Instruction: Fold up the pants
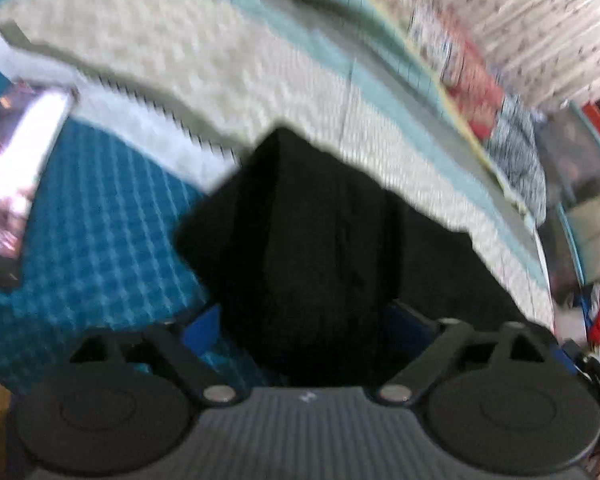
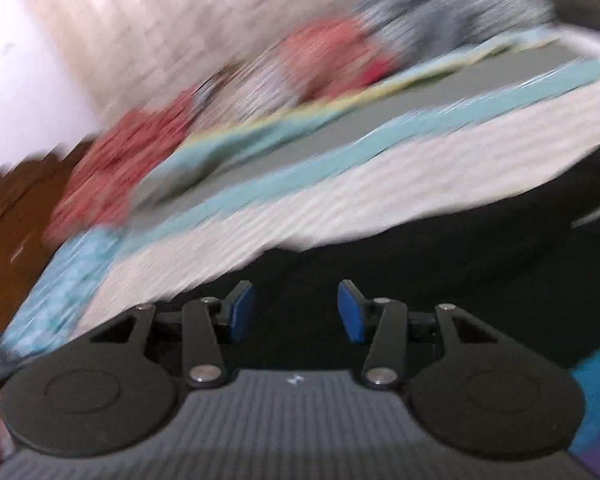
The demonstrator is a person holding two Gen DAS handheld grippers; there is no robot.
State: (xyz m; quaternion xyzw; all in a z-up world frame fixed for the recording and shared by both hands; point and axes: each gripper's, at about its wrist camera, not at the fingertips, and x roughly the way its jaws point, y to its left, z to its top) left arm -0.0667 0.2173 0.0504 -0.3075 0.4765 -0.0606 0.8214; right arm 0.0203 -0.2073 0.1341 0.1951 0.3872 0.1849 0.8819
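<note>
- The black pants (image 1: 320, 232) lay on the bed (image 1: 228, 80), and in the left wrist view they filled the gap straight ahead of the left tool (image 1: 306, 320), running from its mouth up toward 12 o'clock.
- A folded corner of the cloth peaked at 12, with the bulk trailing off toward 4 o'clock along the pale quilt.
- The left tool stood spread wide; cloth sat between its blue pads (image 1: 204, 328), but whether they pinched it, I could not tell.
- Over on the right, the right tool (image 2: 296, 312) was spread too, both blue pads (image 2: 350, 312) plain to see and nothing held between them.
- In that blurred view the pants (image 2: 460, 264) lay beneath and ahead of the tool, stretching toward 2 o'clock.
- My read: the long axis ran roughly from the left tool's side across to the right, so each tool sat at its own end.
- The left looked the nearer one, already buried in fabric.
- A phone (image 1: 12, 184) lay at 9 o'clock on the blue checked cover (image 1: 100, 216), well apart from the pants.
</note>
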